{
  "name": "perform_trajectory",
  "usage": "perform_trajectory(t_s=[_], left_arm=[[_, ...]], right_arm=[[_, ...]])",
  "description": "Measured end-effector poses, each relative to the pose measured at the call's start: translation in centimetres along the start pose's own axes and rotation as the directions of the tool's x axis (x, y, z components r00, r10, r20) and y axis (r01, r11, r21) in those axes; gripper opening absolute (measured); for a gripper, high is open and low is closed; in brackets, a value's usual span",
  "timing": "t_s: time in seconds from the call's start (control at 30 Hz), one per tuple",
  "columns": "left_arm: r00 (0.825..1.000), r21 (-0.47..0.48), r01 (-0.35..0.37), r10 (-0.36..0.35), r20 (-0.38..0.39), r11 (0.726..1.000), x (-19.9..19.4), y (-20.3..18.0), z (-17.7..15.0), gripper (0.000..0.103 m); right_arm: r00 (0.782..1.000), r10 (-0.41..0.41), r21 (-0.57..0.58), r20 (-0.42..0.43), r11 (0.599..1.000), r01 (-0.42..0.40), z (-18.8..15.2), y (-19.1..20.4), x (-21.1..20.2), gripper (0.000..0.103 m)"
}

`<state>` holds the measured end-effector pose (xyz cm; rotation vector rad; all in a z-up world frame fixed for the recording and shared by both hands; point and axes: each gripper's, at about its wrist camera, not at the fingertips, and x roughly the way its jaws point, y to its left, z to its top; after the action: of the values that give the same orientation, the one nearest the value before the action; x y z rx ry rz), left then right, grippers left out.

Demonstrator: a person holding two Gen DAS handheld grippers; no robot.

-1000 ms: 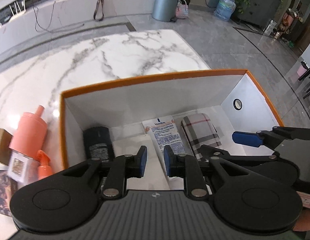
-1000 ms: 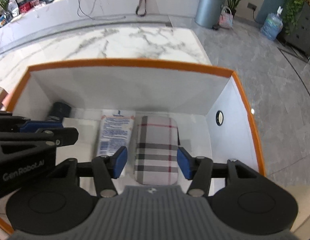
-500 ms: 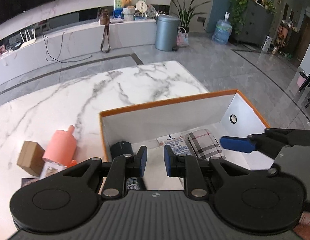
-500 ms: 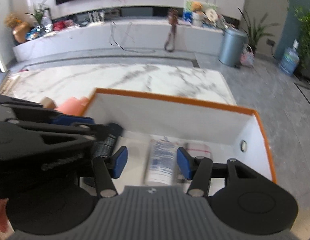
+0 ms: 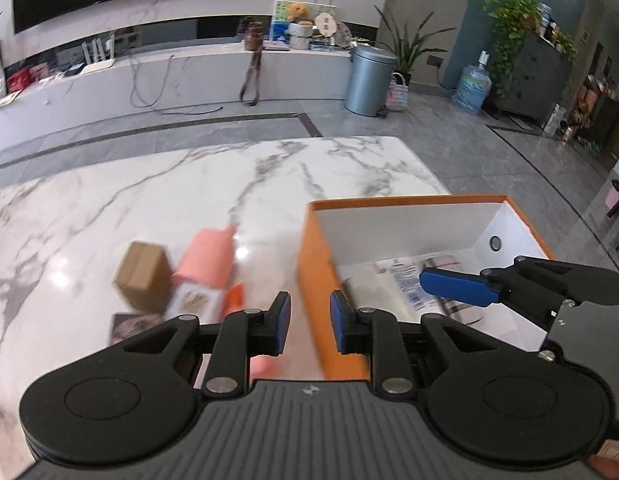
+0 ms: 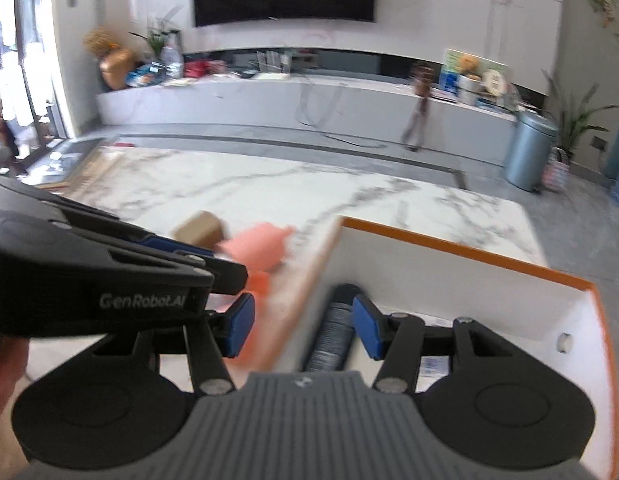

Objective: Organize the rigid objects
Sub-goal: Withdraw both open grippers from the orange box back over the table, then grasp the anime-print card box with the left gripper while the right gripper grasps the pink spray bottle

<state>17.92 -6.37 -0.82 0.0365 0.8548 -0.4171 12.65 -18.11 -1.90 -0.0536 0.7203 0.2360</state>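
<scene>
— Where are the two tools right now?

— Both tilted down over the marble table. The left gripper sits low in the frame's middle, right above the orange box wall at its left edge — pads drawn nearly together, clenched on nothing I can see. The right gripper straddles that same wall from the other camera, jaws parted, released, nothing pinched.

— And the things to sort?

— Inside the box, a dark ribbed cylinder lies along the left wall, and a printed white packet lies on the floor beside it. Outside, centre-left of the frame, a pink bottle rests beside a small brown carton, both blurred, with a white labelled box just below them.

— Room to move?

— Plenty — the upper half of the tabletop is bare marble up to its far edge. The right gripper's blue fingertip hangs over the box interior at right.
</scene>
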Motion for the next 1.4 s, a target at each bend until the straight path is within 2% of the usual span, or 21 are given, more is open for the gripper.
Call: perform_trajectory(t_s=[0.03,0.1,0.17,0.3,0.37,0.5,0.67,0.7,0.77,0.83,0.97,1.07,1.23,1.4], left_arm=[[1.000,-0.010,-0.006,0.006,-0.001,1.000,-0.5,0.8,-0.2,0.027],[1.000,-0.032,-0.017,0.017,-0.008,0.999,-1.2,2.4,-0.9,0.027],[0.999,-0.067,-0.033,0.031,-0.032,0.997,-1.6,4.1,-1.5,0.027],[0.994,-0.106,-0.076,0.067,-0.089,0.991,-1.5,7.0,-3.2,0.027],[0.992,-0.107,-0.091,0.080,-0.102,0.990,-1.4,8.2,-3.9,0.027],[0.988,-0.134,-0.111,0.096,-0.120,0.985,-0.7,10.2,-4.8,0.031],[0.988,-0.124,-0.114,0.099,-0.118,0.986,1.2,12.1,-5.0,0.053],[0.988,-0.124,-0.114,0.099,-0.120,0.986,1.6,12.4,-5.1,0.055],[0.987,-0.141,-0.112,0.094,-0.132,0.984,2.7,13.1,-4.9,0.065],[0.988,-0.144,-0.112,0.094,-0.125,0.983,3.8,13.8,-5.0,0.071],[0.984,-0.134,-0.131,0.113,-0.134,0.982,5.5,14.5,-5.4,0.075],[0.983,-0.154,-0.124,0.101,-0.154,0.980,6.5,15.2,-5.7,0.080],[0.981,-0.126,-0.144,0.125,-0.146,0.981,7.4,15.2,-6.0,0.080],[0.970,-0.064,-0.192,0.179,-0.162,0.979,8.3,14.8,-6.3,0.080]], right_arm=[[1.000,0.019,-0.004,0.003,1.000,-0.019,0.0,0.7,0.0,0.054],[0.998,0.058,-0.012,-0.010,0.998,-0.058,0.0,2.4,0.0,0.046],[0.995,0.096,-0.027,-0.036,0.995,-0.097,0.0,3.9,0.5,0.046],[0.984,0.119,-0.126,-0.134,0.983,-0.136,-0.1,7.1,2.3,0.044],[0.975,0.121,-0.131,-0.188,0.980,-0.147,0.0,7.7,3.8,0.044],[0.959,0.101,-0.095,-0.266,0.987,-0.130,0.4,7.8,6.7,0.044],[0.949,0.060,-0.069,-0.309,0.994,-0.085,0.8,7.7,9.2,0.044],[0.948,0.053,-0.064,-0.315,0.995,-0.077,0.9,7.5,9.7,0.044],[0.946,0.047,-0.050,-0.321,0.997,-0.067,1.1,7.3,10.5,0.044],[0.943,0.044,-0.041,-0.330,0.997,-0.061,1.2,7.1,11.5,0.044],[0.937,0.032,-0.057,-0.347,0.997,-0.055,1.1,7.3,13.0,0.044],[0.936,-0.004,-0.088,-0.352,0.996,-0.029,1.0,7.5,13.9,0.046],[0.927,-0.029,-0.089,-0.375,0.996,-0.004,1.0,7.2,14.9,0.046],[0.920,-0.040,-0.097,-0.391,0.995,0.002,0.9,7.2,15.6,0.049]])
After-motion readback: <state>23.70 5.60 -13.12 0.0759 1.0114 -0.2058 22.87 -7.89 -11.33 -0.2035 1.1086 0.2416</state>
